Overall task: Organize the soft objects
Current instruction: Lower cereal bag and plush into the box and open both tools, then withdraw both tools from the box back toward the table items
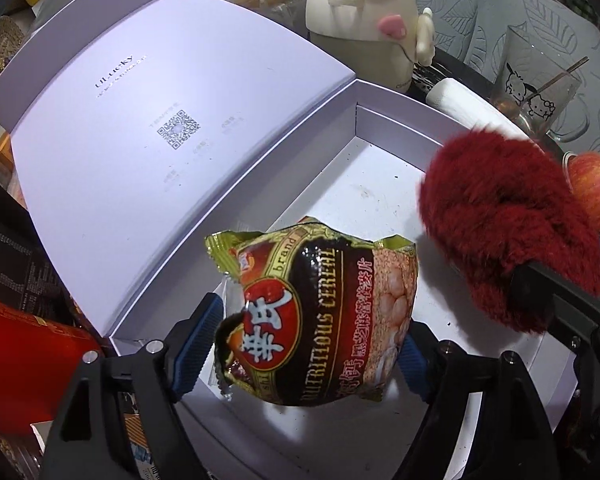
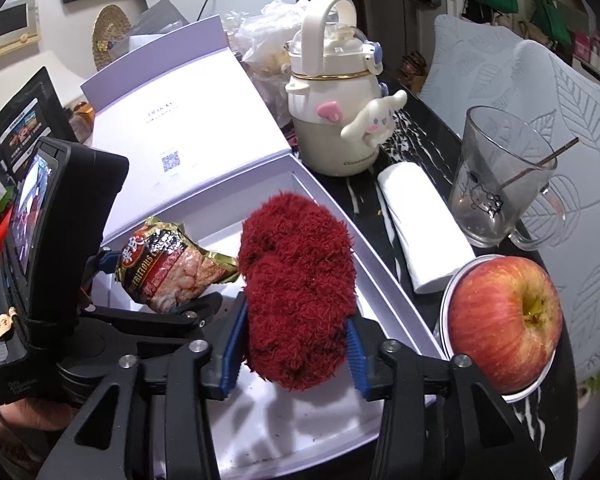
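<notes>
My left gripper is shut on a cereal packet and holds it above the floor of an open lilac box. My right gripper is shut on a fluffy dark red bundle and holds it over the same box. The red bundle also shows at the right of the left wrist view. The packet also shows in the right wrist view, left of the bundle, held by the left gripper. The box lid stands open at the back left.
A cream bottle with a cartoon charm, a rolled white cloth, a glass mug with a stick in it and an apple on a plate stand right of the box. Red and dark boxes sit left.
</notes>
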`<state>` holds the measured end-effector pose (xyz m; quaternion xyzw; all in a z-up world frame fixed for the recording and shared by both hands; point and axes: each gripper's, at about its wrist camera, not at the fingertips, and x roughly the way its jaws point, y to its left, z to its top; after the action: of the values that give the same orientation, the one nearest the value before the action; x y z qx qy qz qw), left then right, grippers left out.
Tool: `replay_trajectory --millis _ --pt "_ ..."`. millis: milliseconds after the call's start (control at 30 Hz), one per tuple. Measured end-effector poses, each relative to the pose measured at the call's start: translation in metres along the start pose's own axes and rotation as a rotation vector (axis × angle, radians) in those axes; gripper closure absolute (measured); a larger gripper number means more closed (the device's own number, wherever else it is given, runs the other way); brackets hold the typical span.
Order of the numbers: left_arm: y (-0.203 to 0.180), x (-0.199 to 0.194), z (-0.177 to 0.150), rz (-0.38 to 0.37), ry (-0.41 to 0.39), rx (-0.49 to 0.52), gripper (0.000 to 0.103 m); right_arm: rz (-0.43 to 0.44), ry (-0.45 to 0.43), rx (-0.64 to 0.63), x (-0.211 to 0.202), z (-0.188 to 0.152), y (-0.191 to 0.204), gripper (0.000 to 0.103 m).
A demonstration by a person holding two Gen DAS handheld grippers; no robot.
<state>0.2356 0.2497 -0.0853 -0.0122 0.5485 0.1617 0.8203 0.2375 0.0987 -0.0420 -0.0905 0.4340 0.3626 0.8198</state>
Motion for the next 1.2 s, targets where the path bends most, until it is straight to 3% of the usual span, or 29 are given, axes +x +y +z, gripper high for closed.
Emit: replay_trajectory --millis 467,567,700,1033,1200 --pt "-0.018 -0.024 0.002 0.017 -0.074 0.025 0.021 -0.027 -0.011 0.002 -0.019 -0.001 -0.005 0.058" --pt "-0.021 -0.034 -0.001 0.002 -0.099 0.023 0.021 -0.03 -0.025 -0.006 -0.029 0.001 -0.005 0.051" --pt "-0.016 -0.044 -0.007 -0.009 -0.129 -0.012 0.021 -0.04 -0.052 -0.008 -0.042 0.004 -0.008 0.051" --pt "-0.001 -0.095 -0.01 -0.006 -0.239 -0.062 0.021 -0.05 -0.111 -0.019 -0.08 0.011 -0.012 0.051" --pt "0.004 -0.131 -0.013 -0.042 -0.319 -0.077 0.021 -0.043 -0.165 -0.04 -0.109 0.017 -0.005 0.051"
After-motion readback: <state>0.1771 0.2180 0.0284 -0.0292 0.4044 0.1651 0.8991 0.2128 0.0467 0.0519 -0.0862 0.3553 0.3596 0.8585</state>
